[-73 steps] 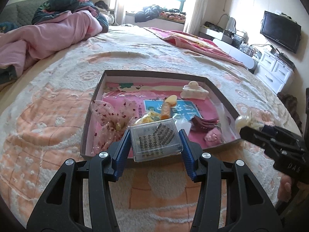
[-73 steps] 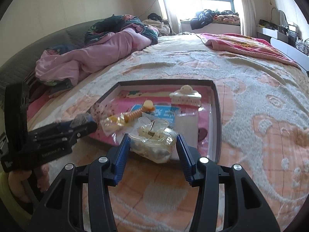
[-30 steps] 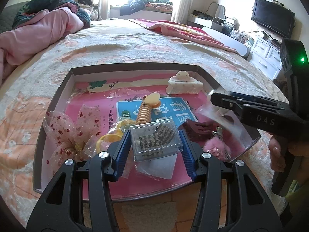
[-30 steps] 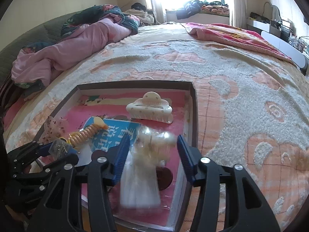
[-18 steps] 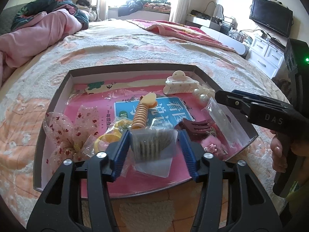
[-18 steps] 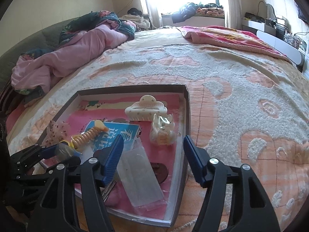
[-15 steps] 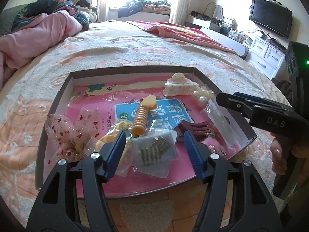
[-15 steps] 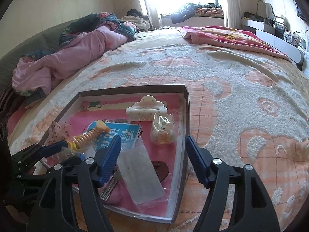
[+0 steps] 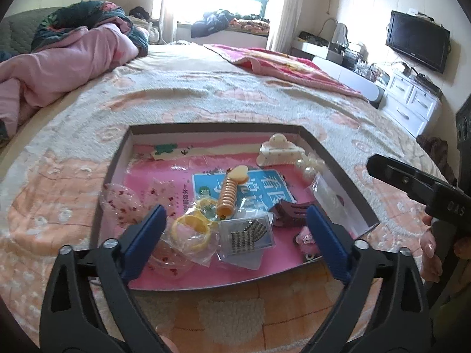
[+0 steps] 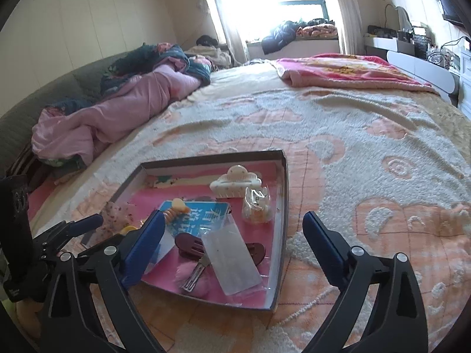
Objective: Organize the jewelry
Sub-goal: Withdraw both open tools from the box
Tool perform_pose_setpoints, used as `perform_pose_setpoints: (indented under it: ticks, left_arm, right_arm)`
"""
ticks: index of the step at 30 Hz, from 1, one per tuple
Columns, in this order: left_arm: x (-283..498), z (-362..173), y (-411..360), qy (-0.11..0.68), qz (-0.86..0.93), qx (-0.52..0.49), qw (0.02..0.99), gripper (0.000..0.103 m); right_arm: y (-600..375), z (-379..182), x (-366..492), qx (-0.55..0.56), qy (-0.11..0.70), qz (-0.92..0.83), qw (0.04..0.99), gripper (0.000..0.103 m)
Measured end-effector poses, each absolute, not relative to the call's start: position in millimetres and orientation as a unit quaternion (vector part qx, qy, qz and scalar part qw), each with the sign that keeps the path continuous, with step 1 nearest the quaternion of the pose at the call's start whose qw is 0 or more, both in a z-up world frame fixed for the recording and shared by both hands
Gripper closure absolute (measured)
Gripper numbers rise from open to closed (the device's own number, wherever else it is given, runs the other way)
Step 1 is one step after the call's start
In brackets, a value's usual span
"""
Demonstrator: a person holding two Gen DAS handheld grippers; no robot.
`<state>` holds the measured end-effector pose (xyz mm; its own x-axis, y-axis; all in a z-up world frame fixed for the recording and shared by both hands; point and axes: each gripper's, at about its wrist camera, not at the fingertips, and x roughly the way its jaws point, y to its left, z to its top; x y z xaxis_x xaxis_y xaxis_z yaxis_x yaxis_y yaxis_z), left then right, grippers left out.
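A shallow dark-rimmed box [image 9: 343,173] with a pink bottom lies on the bed; it also shows in the right wrist view [image 10: 285,206]. In it lie a clear case of earrings [image 9: 246,233], a bag of pearl jewelry [image 10: 256,204], a cream claw clip [image 9: 278,150], an orange spiral hair tie [image 9: 230,194], yellow rings in a bag [image 9: 191,229], a maroon clip [image 9: 290,211] and a clear flat bag [image 10: 231,257]. My left gripper [image 9: 235,235] is open and empty above the box's near edge. My right gripper [image 10: 232,241] is open and empty, over the box's near right corner.
The box sits on a peach and cream blanket [image 10: 368,147]. A pink quilt [image 9: 59,58] is heaped at the far left. A red blanket [image 9: 288,64] lies at the far right. A white dresser [image 9: 412,100] and a TV [image 9: 418,44] stand beyond the bed.
Both grippers have opened. The left one let go of the earring case and the right one let go of the pearl bag; both items now lie in the box. Both grippers drew back.
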<state>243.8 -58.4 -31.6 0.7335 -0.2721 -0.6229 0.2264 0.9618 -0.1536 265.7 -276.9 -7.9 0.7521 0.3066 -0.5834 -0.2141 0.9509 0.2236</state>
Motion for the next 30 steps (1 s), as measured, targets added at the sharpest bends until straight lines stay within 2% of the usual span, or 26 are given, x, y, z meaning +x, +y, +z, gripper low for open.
perform_pose_setpoints:
  ticks: [16,30]
  left_arm:
    - [200.9,12.9,-43.3,0.283,-0.106,-0.038,0.953,0.011]
    - [162.1,6.1,-35.5,0.278,-0.09,-0.028,0.956,0.011]
  right_arm:
    - [-275.4,19.1,201.3,0.052,0.268,0.138,0.952,0.007]
    - [-277.5,12.7,159.3,0.054,0.256,0.122,0.957,0.007]
